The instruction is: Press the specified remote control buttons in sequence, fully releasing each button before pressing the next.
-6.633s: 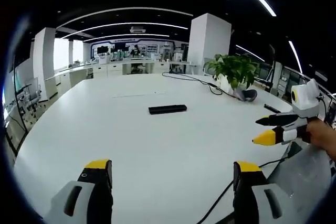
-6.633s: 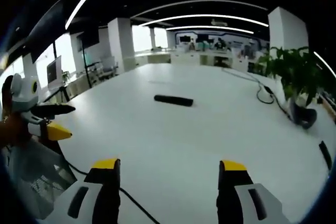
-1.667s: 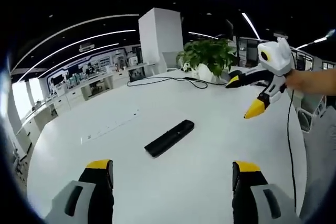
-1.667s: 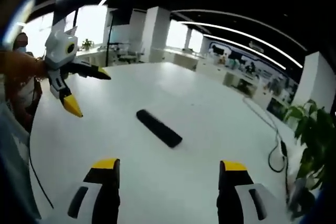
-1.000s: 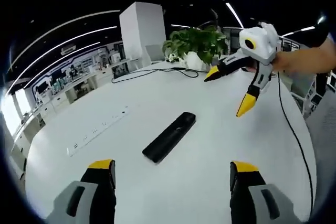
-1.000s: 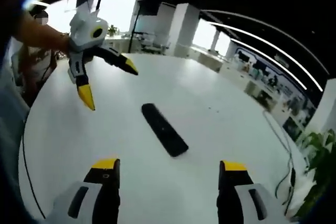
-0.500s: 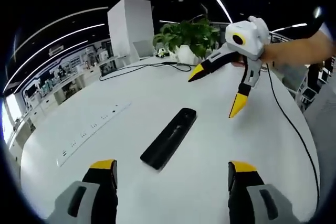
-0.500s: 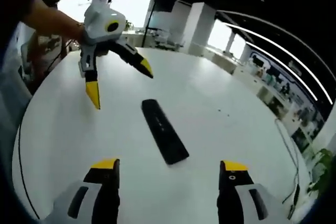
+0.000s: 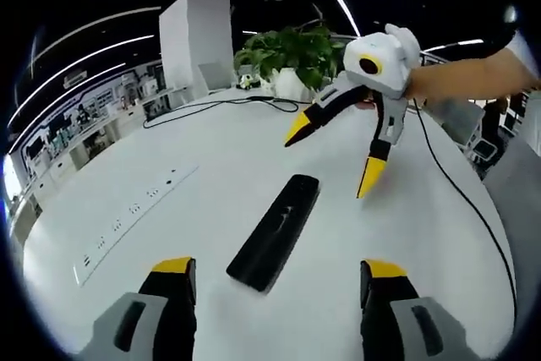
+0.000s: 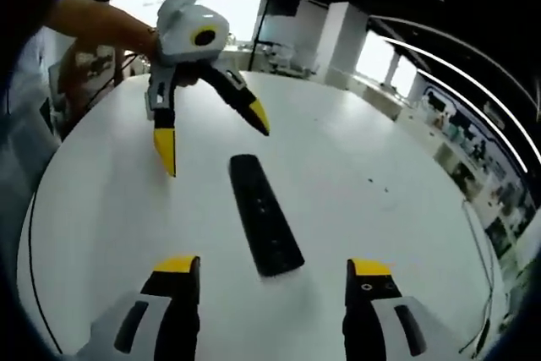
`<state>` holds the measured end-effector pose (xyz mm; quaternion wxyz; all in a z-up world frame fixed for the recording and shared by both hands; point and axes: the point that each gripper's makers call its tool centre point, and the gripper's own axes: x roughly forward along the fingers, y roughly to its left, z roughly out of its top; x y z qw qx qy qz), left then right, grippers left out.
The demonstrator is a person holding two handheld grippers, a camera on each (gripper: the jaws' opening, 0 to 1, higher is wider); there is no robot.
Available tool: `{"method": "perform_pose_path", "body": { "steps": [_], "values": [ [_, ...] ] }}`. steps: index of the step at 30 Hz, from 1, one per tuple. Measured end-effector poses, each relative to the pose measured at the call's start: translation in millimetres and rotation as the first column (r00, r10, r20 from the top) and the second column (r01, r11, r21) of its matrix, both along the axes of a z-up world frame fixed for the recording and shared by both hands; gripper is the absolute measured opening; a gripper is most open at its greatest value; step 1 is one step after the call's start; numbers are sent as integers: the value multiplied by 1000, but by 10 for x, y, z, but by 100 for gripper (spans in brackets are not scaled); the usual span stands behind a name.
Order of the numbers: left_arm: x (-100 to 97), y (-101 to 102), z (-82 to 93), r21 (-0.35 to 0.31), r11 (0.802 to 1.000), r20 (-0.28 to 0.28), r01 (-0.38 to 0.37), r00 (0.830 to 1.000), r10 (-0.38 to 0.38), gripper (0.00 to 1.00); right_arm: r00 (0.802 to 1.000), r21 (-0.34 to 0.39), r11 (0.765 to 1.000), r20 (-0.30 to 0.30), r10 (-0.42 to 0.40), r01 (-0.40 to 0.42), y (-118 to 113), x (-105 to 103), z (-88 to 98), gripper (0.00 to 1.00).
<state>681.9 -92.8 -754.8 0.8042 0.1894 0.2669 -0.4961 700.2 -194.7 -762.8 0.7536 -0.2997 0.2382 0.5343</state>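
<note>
Above remote [image 9: 275, 232], both jaws wide, empty.

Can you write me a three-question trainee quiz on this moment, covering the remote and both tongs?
1. True or false: the black remote lies flat on the white table, gripped by neither tongs.
2. Multiple choice: the right tongs in the left gripper view are A) shut on the remote, B) open, in the air over the remote's far end, C) lying on the table.
3. Fill in: past the table's far edge stands a potted ____.

Key: 1 true. 2 B. 3 plant. The left tongs are open too and hang near the remote's other end in the right gripper view.
</note>
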Motion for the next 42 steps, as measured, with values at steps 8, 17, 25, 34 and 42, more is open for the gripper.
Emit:
{"method": "perform_pose_path", "body": {
  "steps": [8, 17, 25, 34, 42],
  "values": [
    [62, 6, -120, 35, 999, -11, 39, 999, -38, 77, 999, -23, 999, -26, 44, -45, 69, 10, -96, 68],
    [125, -49, -131, 6, 998, -27, 64, 998, -63, 67, 993, -21, 995, -58, 100, -101, 159, 27, -98, 61],
    [89, -138, -167, 18, 994, -51, 106, 993, -105, 52, 987, -38, 990, -87, 132, -135, 147, 60, -105, 48],
    [135, -148, -173, 19, 994, -74, 108, 992, -106, 45, 975, -35, 985, -156, 161, -168, 178, -87, -119, 36],
    [160, -80, -160, 51, 990, -64, 134, 989, -130, 28, 969, -55, 983, -186, 165, -178, 173, 51, -172, 23]
  ]
}}
